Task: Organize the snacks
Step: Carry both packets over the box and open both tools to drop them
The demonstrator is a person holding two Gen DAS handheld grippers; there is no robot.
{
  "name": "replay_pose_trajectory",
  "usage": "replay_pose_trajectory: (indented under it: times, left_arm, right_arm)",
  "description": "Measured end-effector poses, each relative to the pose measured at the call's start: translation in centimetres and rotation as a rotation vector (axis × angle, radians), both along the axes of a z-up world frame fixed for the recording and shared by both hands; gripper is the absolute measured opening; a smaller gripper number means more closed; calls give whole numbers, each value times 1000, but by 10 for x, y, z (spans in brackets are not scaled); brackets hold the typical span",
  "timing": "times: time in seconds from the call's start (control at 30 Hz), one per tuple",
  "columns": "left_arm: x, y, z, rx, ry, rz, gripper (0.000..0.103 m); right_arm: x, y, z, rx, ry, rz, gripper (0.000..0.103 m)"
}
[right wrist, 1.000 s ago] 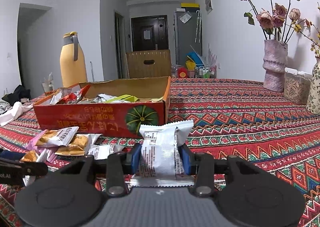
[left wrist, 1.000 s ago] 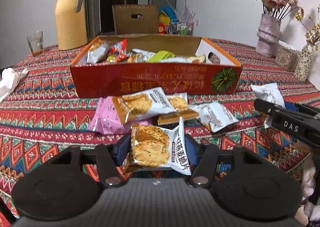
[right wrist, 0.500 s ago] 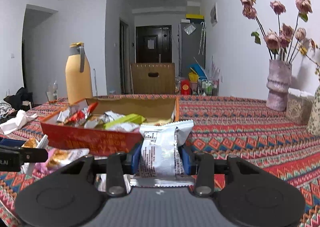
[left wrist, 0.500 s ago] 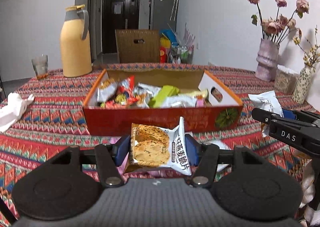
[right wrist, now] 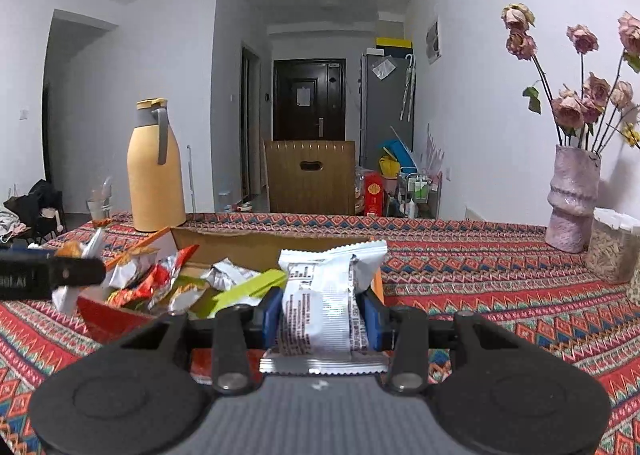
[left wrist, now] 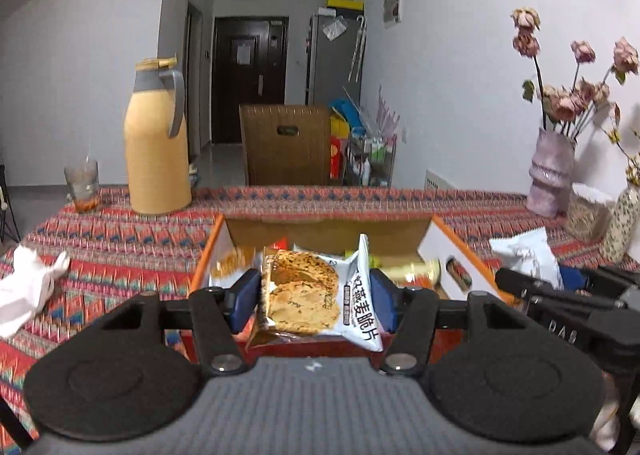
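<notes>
oat crisp packet (left wrist: 316,297): pinched in my left gripper (left wrist: 314,301), held up over the near edge of the box, clear of the table.
white packet (right wrist: 330,305): pinched in my right gripper (right wrist: 322,315), back side with print facing me, above the box's near right corner.
handling: I judge both are light, puffy foil pillows; film looks slick, crisps inside are brittle, so I'd squeeze gently.
grip spot: pads sit across the packet middles; I think the crimped end seal would be safer for the contents.
snack box (left wrist: 444,243): open orange carton on the table, already holding mixed wrappers (right wrist: 160,283).
release: I judge a short drop is fine.
table (right wrist: 480,287): patterned cloth; thermos (left wrist: 156,143) and vase (right wrist: 572,199) well behind the box.
</notes>
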State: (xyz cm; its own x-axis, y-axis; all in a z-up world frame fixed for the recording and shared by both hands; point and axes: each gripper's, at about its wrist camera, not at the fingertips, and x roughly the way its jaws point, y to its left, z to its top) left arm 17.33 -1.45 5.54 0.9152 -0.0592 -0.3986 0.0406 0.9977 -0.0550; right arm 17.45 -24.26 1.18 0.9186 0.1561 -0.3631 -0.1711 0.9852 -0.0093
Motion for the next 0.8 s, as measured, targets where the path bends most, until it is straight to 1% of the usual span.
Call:
replay_pose_trajectory:
  times: [0.17, 0.27, 0.37, 0.47, 0.53, 0.63, 0.8]
  left_arm:
    - [24, 4, 16, -9, -38, 2, 59]
    - [39, 7, 20, -18, -49, 12, 59]
    - [60, 12, 21, -48, -43, 53, 59]
    - [78, 18, 19, -69, -66, 86, 59]
    - [88, 21, 15, -69, -90, 104, 59]
    - [99, 24, 2, -72, -95, 106, 59]
    - [111, 19, -22, -30, -62, 69, 60]
  right_arm:
    - [27, 11, 8, -4, -2, -7, 41]
    - [46, 18, 11, -8, 4, -14, 41]
    - [64, 24, 12, -11, 3, -20, 41]
    - [81, 28, 10, 2, 5, -26, 41]
    - [91, 31, 5, 8, 10, -28, 41]
    - [99, 32, -7, 18, 15, -23, 41]
    - [107, 30, -24, 29, 55, -24, 41]
